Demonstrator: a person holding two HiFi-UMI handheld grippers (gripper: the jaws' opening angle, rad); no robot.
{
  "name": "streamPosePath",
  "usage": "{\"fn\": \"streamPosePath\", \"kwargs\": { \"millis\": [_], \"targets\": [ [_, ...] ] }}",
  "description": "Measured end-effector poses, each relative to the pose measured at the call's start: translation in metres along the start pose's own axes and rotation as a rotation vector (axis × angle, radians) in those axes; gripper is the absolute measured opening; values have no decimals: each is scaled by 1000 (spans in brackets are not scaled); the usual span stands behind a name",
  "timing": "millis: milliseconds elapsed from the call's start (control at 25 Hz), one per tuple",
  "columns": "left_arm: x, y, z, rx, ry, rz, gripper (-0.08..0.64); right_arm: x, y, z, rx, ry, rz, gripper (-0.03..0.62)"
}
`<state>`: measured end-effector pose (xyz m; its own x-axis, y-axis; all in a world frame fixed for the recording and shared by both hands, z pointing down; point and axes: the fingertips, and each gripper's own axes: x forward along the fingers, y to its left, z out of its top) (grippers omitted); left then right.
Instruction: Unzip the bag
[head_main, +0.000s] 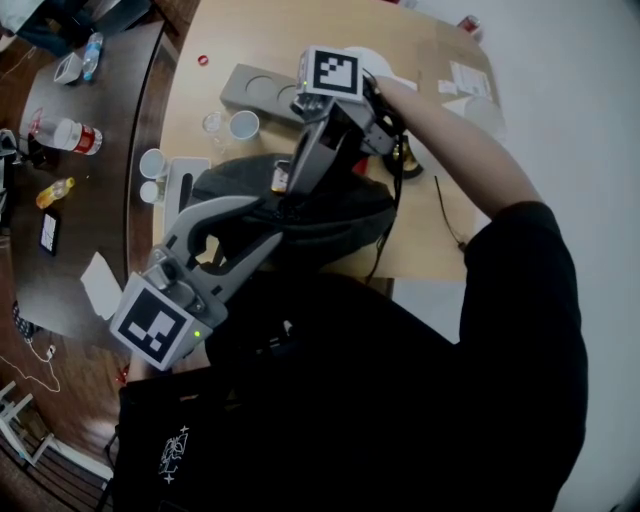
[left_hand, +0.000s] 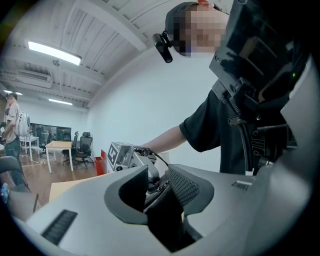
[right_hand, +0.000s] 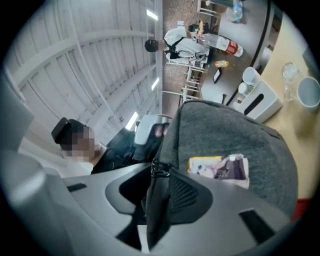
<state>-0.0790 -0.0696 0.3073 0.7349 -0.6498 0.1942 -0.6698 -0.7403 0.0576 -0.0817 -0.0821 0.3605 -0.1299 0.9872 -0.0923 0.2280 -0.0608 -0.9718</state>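
Note:
A dark grey bag (head_main: 330, 215) lies on the light wooden table (head_main: 420, 90). My left gripper (head_main: 262, 228) comes in from the lower left and is shut on a fold of the bag's dark fabric (left_hand: 162, 200), which fills the gap between its pads. My right gripper (head_main: 288, 200) reaches in from the far side. It is shut on a dark strip of the bag (right_hand: 156, 210) with a black metal zip piece (right_hand: 159, 168) at its tip. The bag's grey side (right_hand: 225, 135) carries a printed card (right_hand: 218, 167). The two grippers face each other across the bag.
Beyond the bag stand a grey tray with round hollows (head_main: 255, 90), a white cup (head_main: 243, 124), a glass (head_main: 212, 122) and a white box (head_main: 183, 185). A black cable (head_main: 445, 215) runs near the table's right edge. A dark table (head_main: 90, 220) with a bottle (head_main: 72, 134) lies to the left.

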Motion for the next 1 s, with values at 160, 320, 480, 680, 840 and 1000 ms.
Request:
{"fn": "streamPosePath", "kwargs": {
  "millis": [160,320,480,680,840,1000],
  "targets": [
    [0,-1,-2,-12,3,-1,124,4,0,0,25,-21,58,127],
    [-1,0,-3,4,11,3,124,-7,22,12,-39,-122,143,127],
    [0,0,-3,-4,8,1,124,-9,19,4,-40,-127,93,127],
    [-1,-1,-5,-5,15,0,124,-11,36,-1,-79,-161,152,126],
    [0,0,-5,-7,16,1,124,-8,46,-16,-95,-153,145,126],
    [0,-1,-4,-2,17,-6,124,-10,41,-26,-73,-156,93,126]
  ]
}}
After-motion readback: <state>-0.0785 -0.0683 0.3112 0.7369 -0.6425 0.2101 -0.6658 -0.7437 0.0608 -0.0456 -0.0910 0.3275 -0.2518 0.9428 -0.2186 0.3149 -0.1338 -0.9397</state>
